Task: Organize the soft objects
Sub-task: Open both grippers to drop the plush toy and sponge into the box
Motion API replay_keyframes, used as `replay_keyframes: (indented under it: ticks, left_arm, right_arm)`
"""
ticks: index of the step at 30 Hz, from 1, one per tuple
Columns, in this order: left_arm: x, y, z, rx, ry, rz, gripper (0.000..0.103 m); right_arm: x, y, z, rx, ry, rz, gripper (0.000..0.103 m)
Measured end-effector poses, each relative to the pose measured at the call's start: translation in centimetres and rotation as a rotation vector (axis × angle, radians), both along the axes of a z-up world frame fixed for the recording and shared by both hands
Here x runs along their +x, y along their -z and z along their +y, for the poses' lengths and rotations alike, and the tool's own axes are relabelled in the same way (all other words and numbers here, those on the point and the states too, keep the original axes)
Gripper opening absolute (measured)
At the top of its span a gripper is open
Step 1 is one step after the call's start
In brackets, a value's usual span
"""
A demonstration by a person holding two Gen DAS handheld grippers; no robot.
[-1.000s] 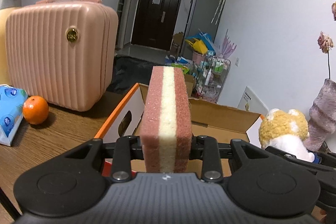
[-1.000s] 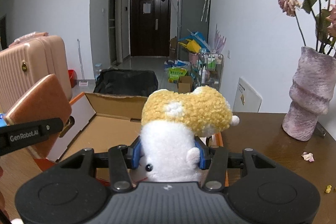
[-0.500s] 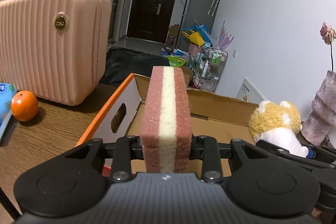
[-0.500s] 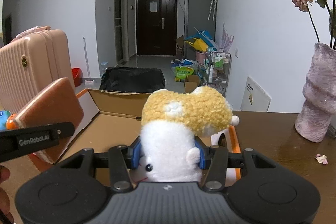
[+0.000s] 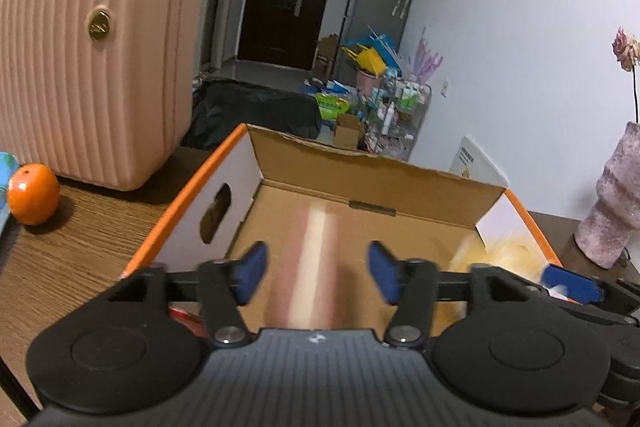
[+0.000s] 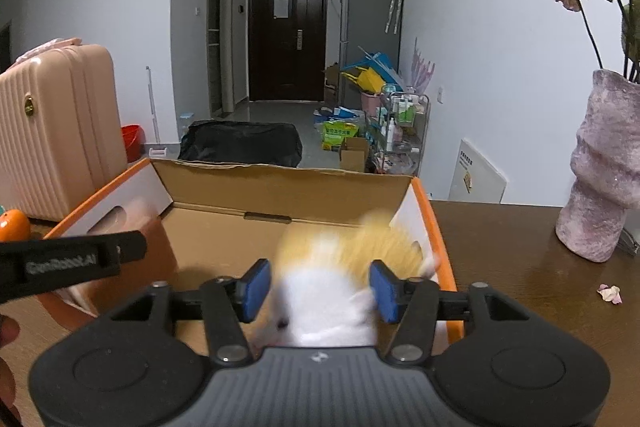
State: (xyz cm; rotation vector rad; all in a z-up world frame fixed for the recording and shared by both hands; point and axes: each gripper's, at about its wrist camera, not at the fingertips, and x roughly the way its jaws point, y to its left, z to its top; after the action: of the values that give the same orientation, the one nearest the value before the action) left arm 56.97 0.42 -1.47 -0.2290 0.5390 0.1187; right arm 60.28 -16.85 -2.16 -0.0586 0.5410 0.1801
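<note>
Both your hand-held grippers, left and right, are opening, pads clear; the sponge and plush toy drop, light and squashy; regrip either across its middle.

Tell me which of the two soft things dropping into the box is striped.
The pink-and-cream foam sponge, blurred between the left gripper's opening fingers. The yellow-and-white plush toy has patches, not stripes.

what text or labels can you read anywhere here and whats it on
"GenRobot.AI", blurred but legible: on the side of the left gripper, seen from the right wrist.
White board against the wall: printed sign, too small to read.
Paper on the door: too small to read.
Green bag on the floor: print unreadable.
</note>
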Motion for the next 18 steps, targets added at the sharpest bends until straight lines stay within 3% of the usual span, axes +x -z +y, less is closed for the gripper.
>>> replay_keyframes:
  ticks: [2,5,11,18]
  left_arm:
    - [-0.3,-0.2,0.1,0.001,-0.023,-0.007,0.103]
    - [-0.7,-0.7,0.2,0.01,-0.059,-0.028,0.103]
    - [-0.5,-0.6,0.7,0.004,-0.08,-0.008,0.103]
    - [-1.1,-0.2,0.5,0.049,-0.096,-0.004,0.103]
  right_arm:
    - [0.0,-0.1,-0.2,-0.003,0.02,-0.006,0.09]
    - [0.0,-0.2,-0.7,0.004,0.042,-0.005,0.101]
    - [0.0,-0.1,-1.4,0.022,0.066,0.014,0.103]
    - [-0.5,-0.1,-1.8,0.016,0.078,0.025,0.103]
